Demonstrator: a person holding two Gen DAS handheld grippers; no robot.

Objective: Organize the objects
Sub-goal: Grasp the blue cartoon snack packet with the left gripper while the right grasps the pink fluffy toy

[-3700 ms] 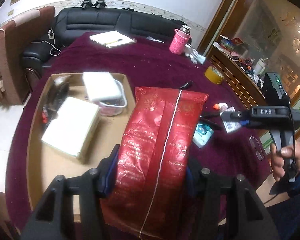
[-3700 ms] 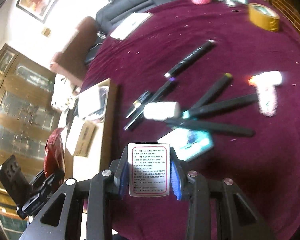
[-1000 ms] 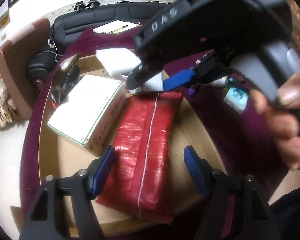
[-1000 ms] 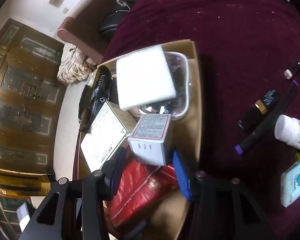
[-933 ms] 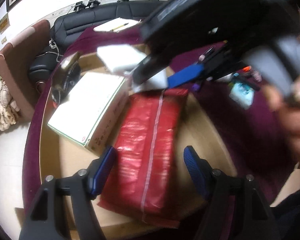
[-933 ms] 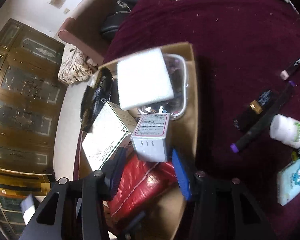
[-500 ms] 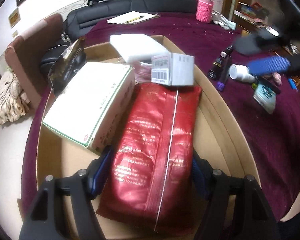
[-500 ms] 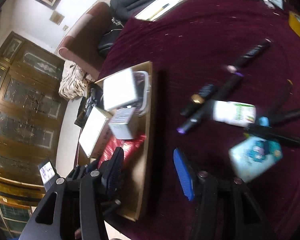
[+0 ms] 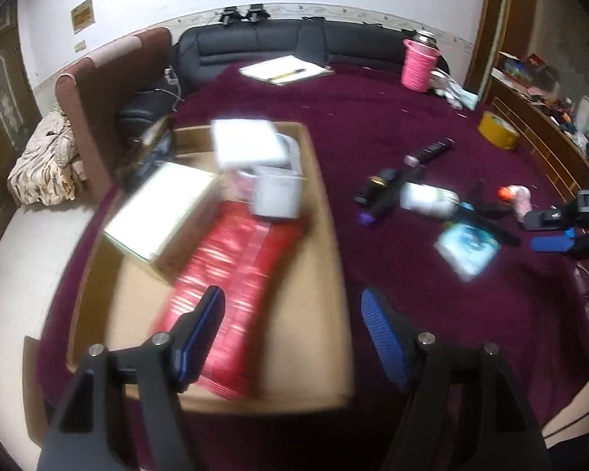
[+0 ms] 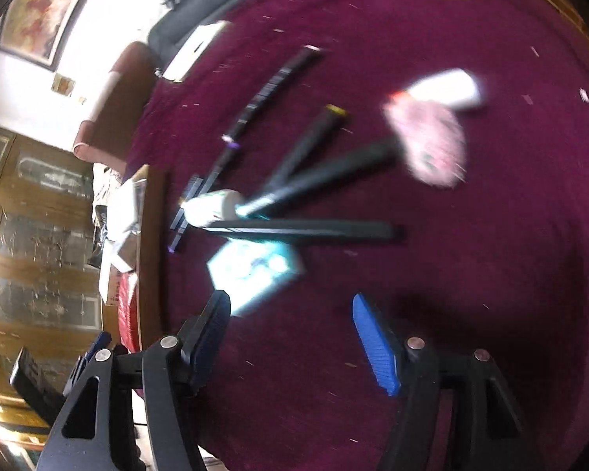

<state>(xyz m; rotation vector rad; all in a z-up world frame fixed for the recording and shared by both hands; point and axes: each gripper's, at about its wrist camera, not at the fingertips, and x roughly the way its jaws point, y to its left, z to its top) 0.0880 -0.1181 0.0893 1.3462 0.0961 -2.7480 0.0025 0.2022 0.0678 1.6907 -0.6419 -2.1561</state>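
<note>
1. Cardboard box (image 9: pixel 326 235) sits on the left of the maroon tablecloth (image 9: pixel 373 117), already holding the red packet (image 9: pixel 231 267), a flat white carton (image 9: pixel 161 212) and a small white box (image 9: pixel 277 196).
2. Left gripper (image 9: pixel 292 316) hangs over the box's near end, pointing steeply down, jaws wide, nothing between the pads; the red packet lies below them, released.
3. Loose items remain right of the box: white bottle (image 10: pixel 212 208), teal packet (image 10: pixel 255 271), black markers (image 10: pixel 306 231), pink pouch (image 10: pixel 428 145).
4. Right gripper (image 10: pixel 290 329) points steeply down over bare cloth just beside the teal packet; its jaws have just been opening and hold nothing.
5. Judgement: next pick is likely the teal packet or the bottle. Best to square the pads across the packet's short sides, press low so the flat thing does not slip, and avoid nudging the marker lying against it.
6. Blur in both views hides fine detail.
</note>
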